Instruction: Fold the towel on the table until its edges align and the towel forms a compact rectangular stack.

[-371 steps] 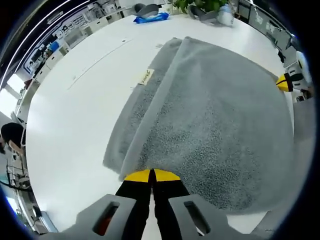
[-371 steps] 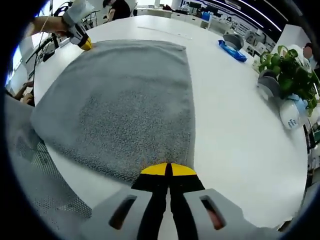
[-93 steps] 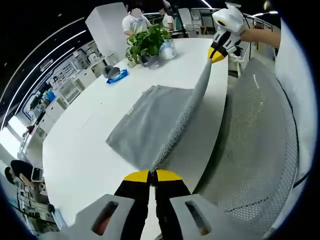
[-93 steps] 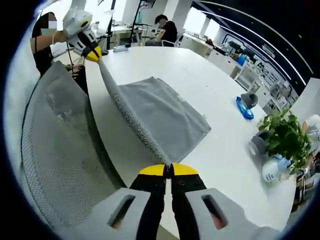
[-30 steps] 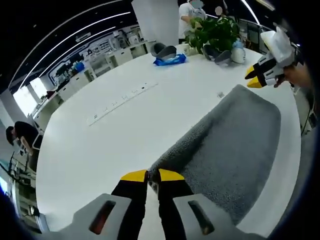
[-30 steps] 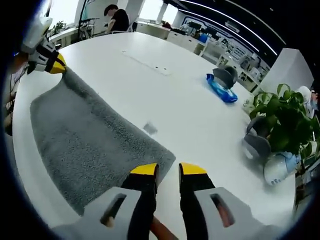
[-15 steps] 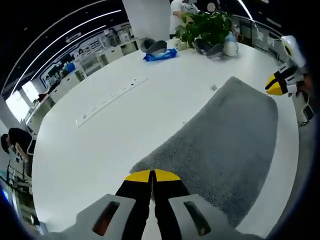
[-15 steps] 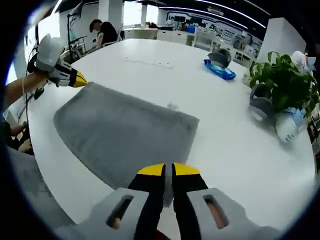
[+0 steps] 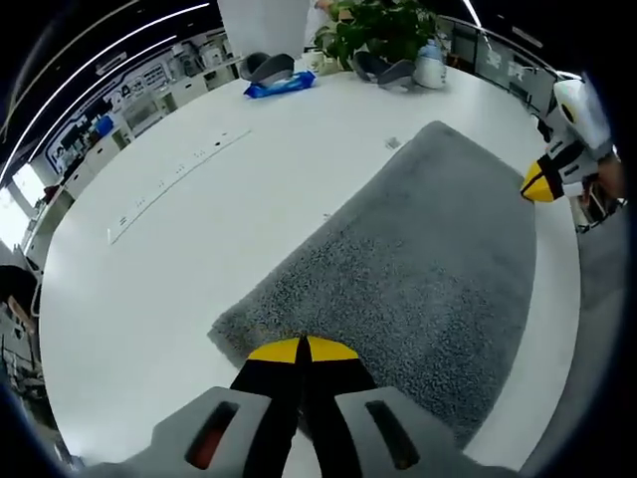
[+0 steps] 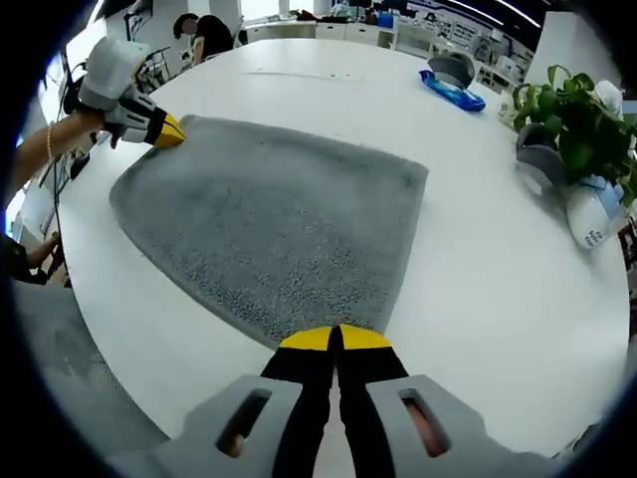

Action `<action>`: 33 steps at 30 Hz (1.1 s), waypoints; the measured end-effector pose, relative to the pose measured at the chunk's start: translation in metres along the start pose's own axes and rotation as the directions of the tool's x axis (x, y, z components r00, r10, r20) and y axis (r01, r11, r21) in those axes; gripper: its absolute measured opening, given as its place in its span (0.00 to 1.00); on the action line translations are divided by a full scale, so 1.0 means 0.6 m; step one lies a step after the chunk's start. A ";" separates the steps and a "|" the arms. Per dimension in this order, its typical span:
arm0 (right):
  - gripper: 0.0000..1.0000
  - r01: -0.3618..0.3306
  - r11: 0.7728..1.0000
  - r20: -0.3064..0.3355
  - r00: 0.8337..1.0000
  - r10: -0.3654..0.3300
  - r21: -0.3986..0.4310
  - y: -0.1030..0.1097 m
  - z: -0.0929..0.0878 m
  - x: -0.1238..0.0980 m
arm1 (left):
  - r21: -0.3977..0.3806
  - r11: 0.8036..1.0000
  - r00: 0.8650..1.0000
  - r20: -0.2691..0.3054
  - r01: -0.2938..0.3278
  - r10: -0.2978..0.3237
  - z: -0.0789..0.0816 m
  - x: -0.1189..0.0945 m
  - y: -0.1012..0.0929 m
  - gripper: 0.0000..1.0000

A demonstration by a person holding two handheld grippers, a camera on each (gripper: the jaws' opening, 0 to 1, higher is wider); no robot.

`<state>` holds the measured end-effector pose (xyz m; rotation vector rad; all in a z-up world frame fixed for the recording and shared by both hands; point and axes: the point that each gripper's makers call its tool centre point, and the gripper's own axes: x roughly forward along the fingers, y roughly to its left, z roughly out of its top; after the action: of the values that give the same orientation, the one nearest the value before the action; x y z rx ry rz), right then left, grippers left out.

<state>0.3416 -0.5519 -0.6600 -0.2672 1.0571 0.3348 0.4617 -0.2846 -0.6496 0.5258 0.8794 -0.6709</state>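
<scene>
Your grey towel [image 9: 418,259] lies flat on the white table [image 9: 199,229], folded into a rough rectangle, with its long edge running along the near side of the table.

Your left gripper [image 9: 302,351] has its yellow-tipped jaws pressed together right at one near corner of the towel; the tips sit on the cloth edge, but you cannot tell whether any fabric is pinched between them. In the right gripper view you see that same left gripper [image 10: 171,129] at the far corner of the towel [image 10: 279,219], with a hand [image 10: 75,124] behind it.

Your right gripper [image 10: 336,340] also has its jaws closed tight, tips at the other near corner of the towel, and again a grip on the cloth cannot be confirmed. In the left gripper view it [image 9: 537,184] sits at the towel's far edge.

Beyond the towel stand a green plant [image 10: 567,95], a white bottle [image 10: 587,224] and a blue packet [image 10: 453,90].
</scene>
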 end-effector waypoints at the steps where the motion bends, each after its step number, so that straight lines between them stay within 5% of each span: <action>1: 0.00 0.001 1.000 -0.001 1.000 -0.001 -0.002 0.001 -0.001 0.003 | -0.005 1.000 1.000 -0.001 0.001 -0.001 0.000 0.000 0.000 0.01; 17: 0.00 -0.067 0.998 -0.160 0.985 0.065 -0.009 -0.004 0.007 0.011 | -0.006 1.000 1.000 -0.019 0.020 -0.020 -0.004 0.001 -0.005 0.00; 26: 0.00 -0.051 0.992 -0.254 0.967 0.020 -0.116 -0.004 0.011 0.015 | -0.037 0.999 0.999 -0.050 -0.003 0.001 -0.022 -0.013 -0.012 0.00; 33: 0.00 -0.037 0.986 -0.263 0.965 -0.008 -0.165 -0.012 0.019 0.019 | -0.048 0.998 0.997 -0.070 -0.031 0.028 -0.047 -0.028 -0.024 0.00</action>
<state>0.3584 -0.5526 -0.6645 -0.4656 1.2951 0.4103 0.4292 -0.2705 -0.6530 0.5199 0.9488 -0.6057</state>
